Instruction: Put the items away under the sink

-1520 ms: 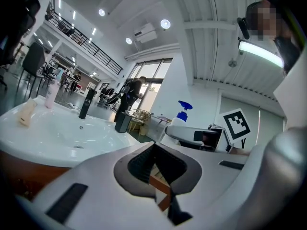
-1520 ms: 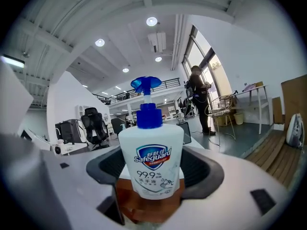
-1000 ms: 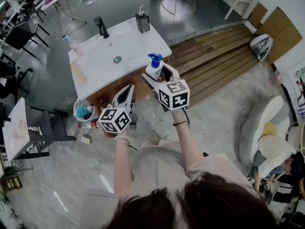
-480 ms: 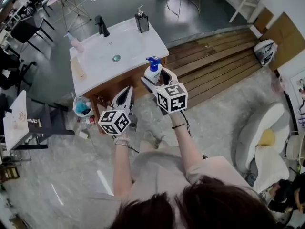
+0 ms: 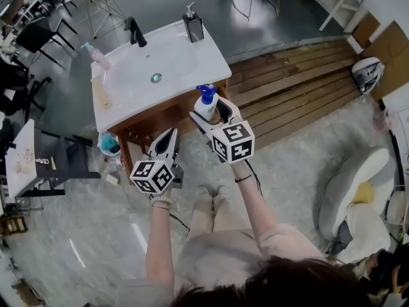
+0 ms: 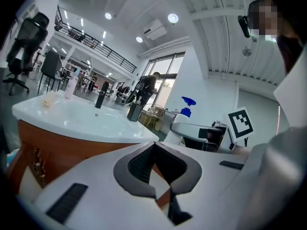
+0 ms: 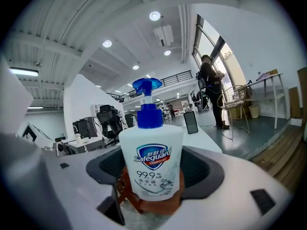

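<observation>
Between the jaws of the right gripper (image 5: pixel 209 115) stands a white plastic soap bottle with a blue pump head (image 7: pixel 151 153). It is upright with its label facing the gripper's camera, and the jaws pinch its lower body from both sides. In the head view the bottle (image 5: pixel 205 100) is held in the air just at the front right corner of the white sink top (image 5: pixel 128 94), at about four o'clock from the drain (image 5: pixel 156 78).

The left gripper (image 6: pixel 154 144) has its jaws pressed together with nothing between them. It sits at about eight o'clock of the right gripper, near it but apart, in front of the brown wooden vanity cabinet (image 5: pixel 153 117) that carries the sink top.

On the sink top, a black tap (image 5: pixel 134 32) stands at the far rim, at eleven o'clock from the drain. A black square pump dispenser (image 5: pixel 193 25) is at one o'clock and a pink pump bottle (image 5: pixel 96 54) at ten o'clock.

A pale tub with blue contents (image 5: pixel 109 144) sits on the grey marbled floor (image 5: pixel 77 235) by the cabinet's left foot, at nine o'clock of the left gripper. Brown wooden planks (image 5: pixel 294 82) lie at three o'clock of the sink.
</observation>
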`<state>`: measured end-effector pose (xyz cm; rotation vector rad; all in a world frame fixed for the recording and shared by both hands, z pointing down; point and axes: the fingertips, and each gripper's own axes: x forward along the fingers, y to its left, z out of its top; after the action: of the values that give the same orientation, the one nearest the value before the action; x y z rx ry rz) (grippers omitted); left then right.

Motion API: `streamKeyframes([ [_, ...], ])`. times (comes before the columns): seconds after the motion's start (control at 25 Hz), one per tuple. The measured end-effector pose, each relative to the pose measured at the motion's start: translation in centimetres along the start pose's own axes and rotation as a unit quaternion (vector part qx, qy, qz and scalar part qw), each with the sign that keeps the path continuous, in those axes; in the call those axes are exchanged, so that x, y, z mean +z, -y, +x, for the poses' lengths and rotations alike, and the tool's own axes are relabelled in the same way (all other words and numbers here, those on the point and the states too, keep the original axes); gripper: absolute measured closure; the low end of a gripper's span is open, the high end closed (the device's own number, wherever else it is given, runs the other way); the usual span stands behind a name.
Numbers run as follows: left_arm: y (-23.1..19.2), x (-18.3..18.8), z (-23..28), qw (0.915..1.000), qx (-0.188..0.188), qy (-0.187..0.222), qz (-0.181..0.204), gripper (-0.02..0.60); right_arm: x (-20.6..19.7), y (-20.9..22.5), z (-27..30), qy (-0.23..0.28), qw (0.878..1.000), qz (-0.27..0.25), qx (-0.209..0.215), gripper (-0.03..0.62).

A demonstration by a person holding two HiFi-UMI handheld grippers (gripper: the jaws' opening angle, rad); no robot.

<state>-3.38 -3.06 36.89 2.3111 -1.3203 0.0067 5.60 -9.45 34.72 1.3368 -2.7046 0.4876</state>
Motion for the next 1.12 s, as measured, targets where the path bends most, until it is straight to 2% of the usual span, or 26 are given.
streamKeyframes([
  [0.4,-4.7,-5.3,5.2,0.9994,-0.019,-0.027,0.001,0.581,-6.1,2.0,4.5,-0.005,1.0,-0.022,-0.005,0.235],
  [0.64,-8.1,-10.2,7.0,0.9984,-0.021,-0.053,-0.001,0.581,-11.8,3.4,6.7,-0.022,0.999,-0.031,-0.006,0.235],
  [0.88,-11.5,-14.4,8.2,0.9987,-0.016,-0.046,-0.013,0.581,-17.2,5.1,8.8,-0.03,0.999,-0.029,-0.017,0.235],
  [1.12,-14.4,-16.7,10.7,0.9991,-0.024,-0.036,0.002,0.581,-21.3,6.7,11.7,-0.027,0.999,-0.039,-0.017,0.235],
])
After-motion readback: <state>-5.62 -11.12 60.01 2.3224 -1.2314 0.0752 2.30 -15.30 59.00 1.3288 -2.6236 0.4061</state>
